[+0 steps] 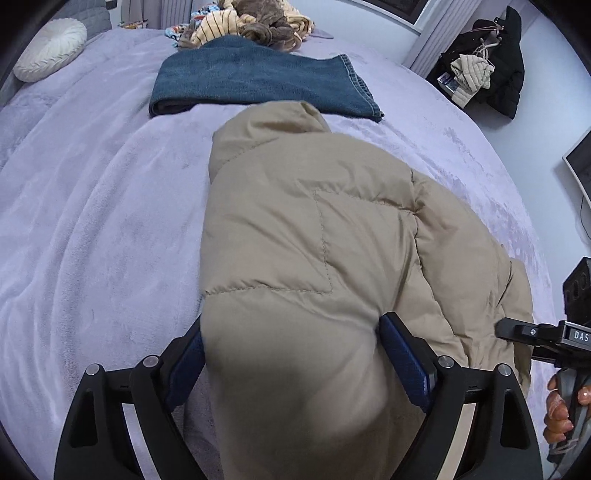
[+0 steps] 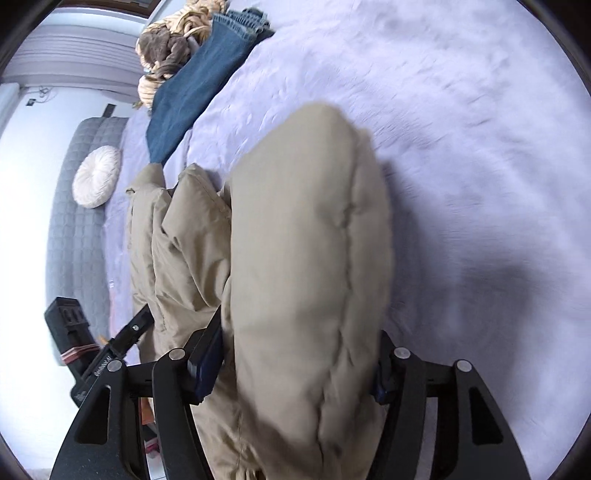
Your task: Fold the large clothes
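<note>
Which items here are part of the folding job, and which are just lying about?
In the job: tan puffer jacket; left claw and right claw, each with jacket fabric bulging between its fingers.

Lying about: folded blue jeans; white round cushion; pile of knitted clothes; dark coats by the wall.

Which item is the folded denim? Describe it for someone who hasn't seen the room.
On the lavender bed cover, look past the tan puffer jacket. The folded jeans lie flat just beyond it, the only dark blue item, before the striped clothes pile.
</note>
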### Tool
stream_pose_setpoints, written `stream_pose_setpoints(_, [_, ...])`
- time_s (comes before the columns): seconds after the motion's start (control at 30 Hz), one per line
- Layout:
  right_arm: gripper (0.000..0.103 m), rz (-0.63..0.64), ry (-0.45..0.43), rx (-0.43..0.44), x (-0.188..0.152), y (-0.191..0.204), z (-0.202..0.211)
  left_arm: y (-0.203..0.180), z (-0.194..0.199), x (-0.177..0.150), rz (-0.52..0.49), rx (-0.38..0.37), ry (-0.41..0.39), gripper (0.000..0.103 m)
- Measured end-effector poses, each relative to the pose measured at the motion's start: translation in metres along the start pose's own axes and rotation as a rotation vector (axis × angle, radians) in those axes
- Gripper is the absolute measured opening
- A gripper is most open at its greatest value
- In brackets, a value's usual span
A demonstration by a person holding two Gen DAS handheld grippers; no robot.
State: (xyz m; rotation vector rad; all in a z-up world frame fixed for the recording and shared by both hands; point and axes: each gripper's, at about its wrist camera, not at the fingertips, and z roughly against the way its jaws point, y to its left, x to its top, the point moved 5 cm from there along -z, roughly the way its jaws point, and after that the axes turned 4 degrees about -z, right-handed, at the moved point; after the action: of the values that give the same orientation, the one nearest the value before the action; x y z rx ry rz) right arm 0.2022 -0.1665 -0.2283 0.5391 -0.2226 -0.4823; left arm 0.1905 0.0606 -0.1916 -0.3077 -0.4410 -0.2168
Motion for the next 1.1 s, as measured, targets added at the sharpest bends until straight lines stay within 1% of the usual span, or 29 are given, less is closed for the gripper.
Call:
stream_pose_setpoints(0.07, [0.065, 0.017, -0.052, -0.048, 0.003, 0.010, 0.034, 0.004, 0.016, 0.002, 0.010, 0.006, -0.045, 0.090])
stream_pose_setpoints(0.1, [0.063, 0.031, -0.081, -0.066, -0.007, 0.011, 0.046, 0.007, 0.022, 0.001, 0.018, 0.010, -0.057, 0.090])
stream_pose_setpoints(0.13, [0.057, 0.047, -0.106, -0.074, -0.015, 0.013, 0.059, 0.011, 0.026, 0.001, 0.025, 0.013, -0.062, 0.090])
stream_pose_setpoints(0.17, [0.038, 0.068, -0.125, -0.076, -0.021, 0.019, 0.068, 0.013, 0.029, -0.001, 0.027, 0.018, -0.062, 0.090])
stream_pose_setpoints(0.2, [0.029, 0.089, -0.137, -0.080, -0.024, 0.029, 0.073, 0.014, 0.030, -0.003, 0.022, 0.021, -0.057, 0.090])
stream_pose_setpoints(0.27, [0.026, 0.130, -0.147, -0.048, -0.044, 0.040, 0.084, 0.009, 0.026, -0.013, -0.010, 0.032, -0.022, 0.090])
stream_pose_setpoints(0.3, [0.025, 0.147, -0.138, -0.036, -0.054, 0.041, 0.084, 0.004, 0.024, -0.018, -0.027, 0.036, -0.006, 0.090])
stream_pose_setpoints(0.33, [0.025, 0.170, -0.121, -0.028, -0.063, 0.049, 0.080, 0.000, 0.022, -0.024, -0.040, 0.037, 0.004, 0.090])
stream_pose_setpoints(0.37, [0.025, 0.186, -0.108, -0.027, -0.078, 0.051, 0.077, -0.004, 0.022, -0.030, -0.047, 0.035, 0.010, 0.090])
stream_pose_setpoints(0.43, [0.025, 0.217, -0.069, -0.041, -0.096, 0.063, 0.064, -0.011, 0.021, -0.037, -0.043, 0.028, 0.018, 0.090])
stream_pose_setpoints(0.5, [0.025, 0.241, -0.035, -0.102, -0.116, 0.060, 0.055, -0.016, 0.021, -0.041, -0.050, 0.055, 0.008, 0.090])
stream_pose_setpoints(0.57, [0.025, 0.250, -0.011, -0.173, -0.125, 0.050, 0.040, -0.018, 0.021, -0.043, -0.044, 0.065, 0.015, 0.090])
stream_pose_setpoints(0.67, [0.025, 0.210, 0.009, -0.199, -0.127, 0.034, 0.023, -0.020, 0.026, -0.046, -0.034, 0.049, 0.043, 0.090])
stream_pose_setpoints(0.77, [0.024, 0.227, 0.006, -0.229, -0.127, 0.029, 0.013, -0.023, 0.036, -0.052, -0.048, 0.052, 0.063, 0.090])
stream_pose_setpoints(1.03, [0.023, 0.190, -0.007, -0.253, -0.126, 0.027, 0.013, -0.025, 0.058, -0.074, -0.036, 0.068, 0.125, 0.090])
stream_pose_setpoints(1.1, [0.026, 0.181, -0.011, -0.260, -0.128, 0.030, 0.017, -0.026, 0.062, -0.077, -0.030, 0.071, 0.127, 0.090])
